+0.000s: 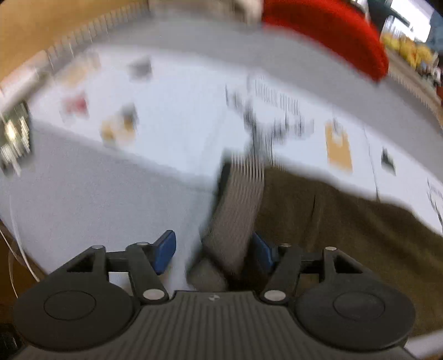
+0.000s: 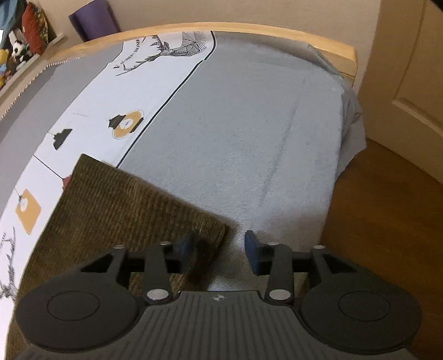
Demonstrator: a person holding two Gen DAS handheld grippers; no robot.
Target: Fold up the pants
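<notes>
Down on the bed [image 2: 235, 138], the pants [image 2: 116, 210], an olive-brown ribbed cloth, lie flat on the grey cover, partly over the white printed panel [image 2: 91, 110] with its deer and lantern drawings. One corner of the pants reaches toward the right hand-held gripper [image 2: 218, 249], and its left blue pad sits over that corner. Its jaws stand apart at a middling width, the pads pressing on nothing, with grey cover showing in the gap.

The left wrist view is heavily smeared by motion. The left hand-held gripper [image 1: 214, 252] has its jaws fairly wide. A grey striped strip of cloth [image 1: 238, 216] runs up between the blue pads, touching neither as far as the blur lets one judge; whether it belongs to the pants cannot be told. The pants [image 1: 346, 227] fill the right side of that view, cut off at the frame edge.

No container shows clearly. A shelf [image 2: 36, 44] at the far left of the right wrist view holds soft toys and a red cushion, too small to sort out. A red blurred mass [image 1: 332, 33] at the top of the left view cannot be identified. A purple roll [image 2: 92, 20] leans on the wall behind the wooden bed frame [image 2: 249, 30].
</notes>
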